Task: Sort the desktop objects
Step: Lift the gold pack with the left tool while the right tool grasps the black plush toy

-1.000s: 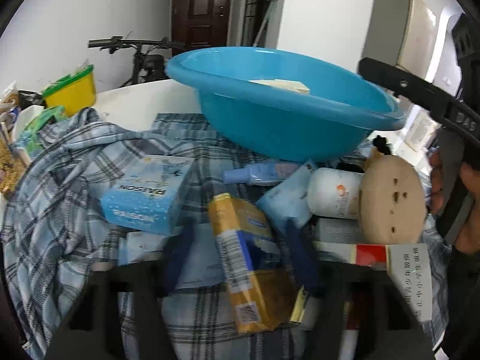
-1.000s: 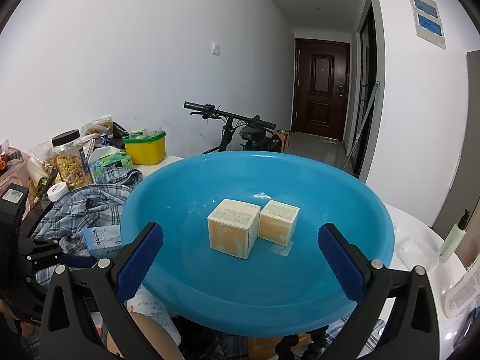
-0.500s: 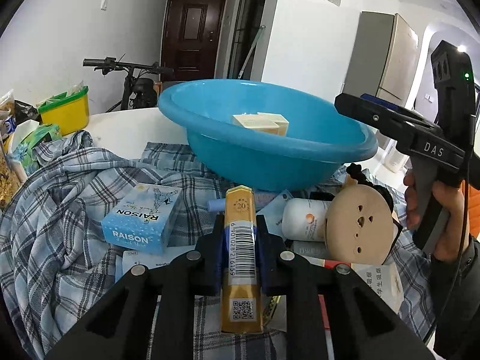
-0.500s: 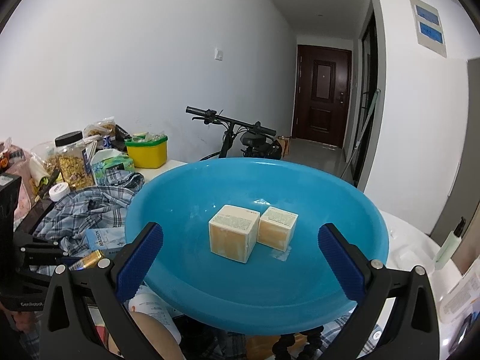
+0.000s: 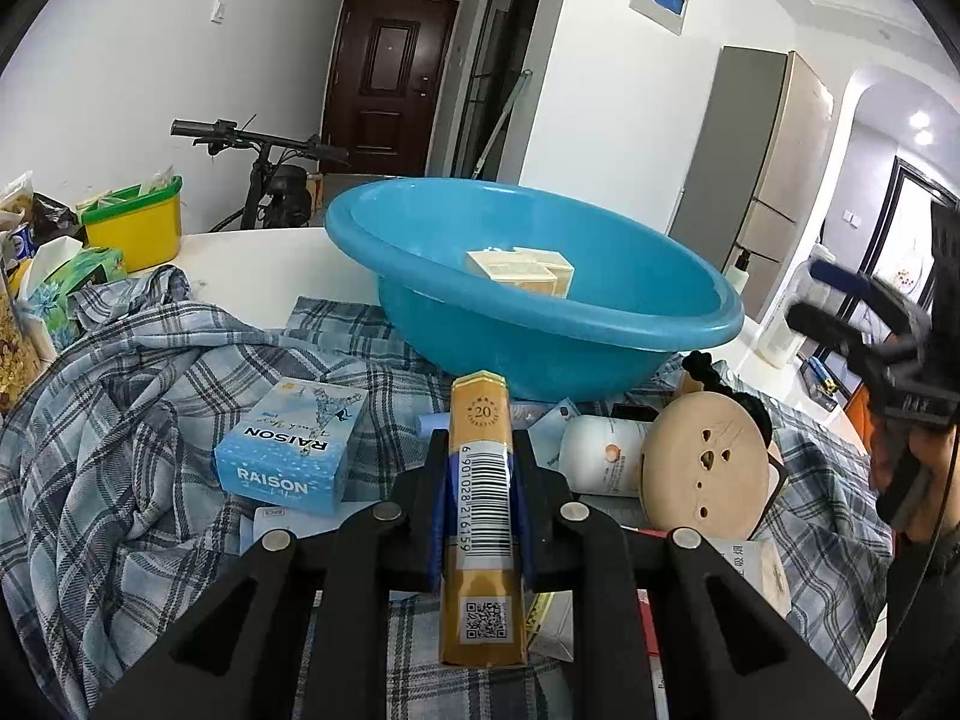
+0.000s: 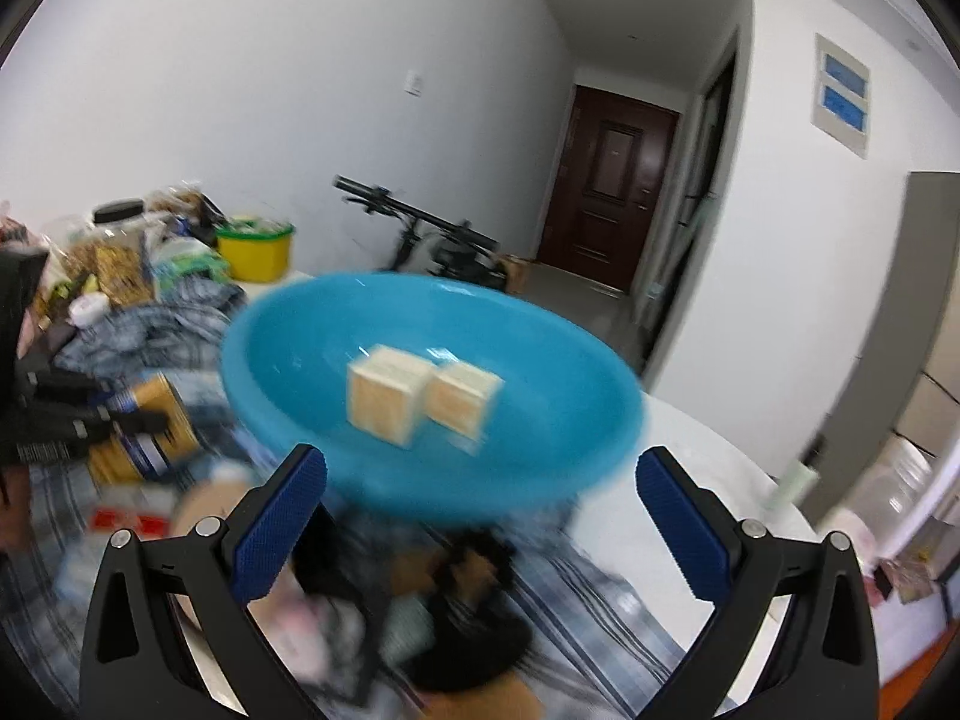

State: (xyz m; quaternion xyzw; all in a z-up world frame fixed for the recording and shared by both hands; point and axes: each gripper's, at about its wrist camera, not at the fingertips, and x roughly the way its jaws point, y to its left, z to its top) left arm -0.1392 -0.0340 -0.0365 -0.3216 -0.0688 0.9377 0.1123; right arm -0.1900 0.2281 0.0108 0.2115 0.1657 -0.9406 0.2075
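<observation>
- Left gripper: clamped on a gold carton, blue pads on its two narrow sides, about mid-length.
- Carton: long axis runs along the fingers, pointing forward; barcode face up; far end sticks out past the fingertips, near end toward the camera.
- Basin: blue, directly ahead of the carton's far end and a little higher at the rim; sits on plaid cloth on the worktop. Two tan boxes already inside, touching each other.
- Right gripper: jaws wide apart, holding nothing; view motion-blurred. It hangs at the basin's near rim, boxes ahead.
- Judgement: left gripper has the load, so the next move is forward and up over the rim, then release. Carton enters end-first; risk of its far end catching the rim.
- Unsorted: blue RAISON box, white bottle, wooden spool.
</observation>
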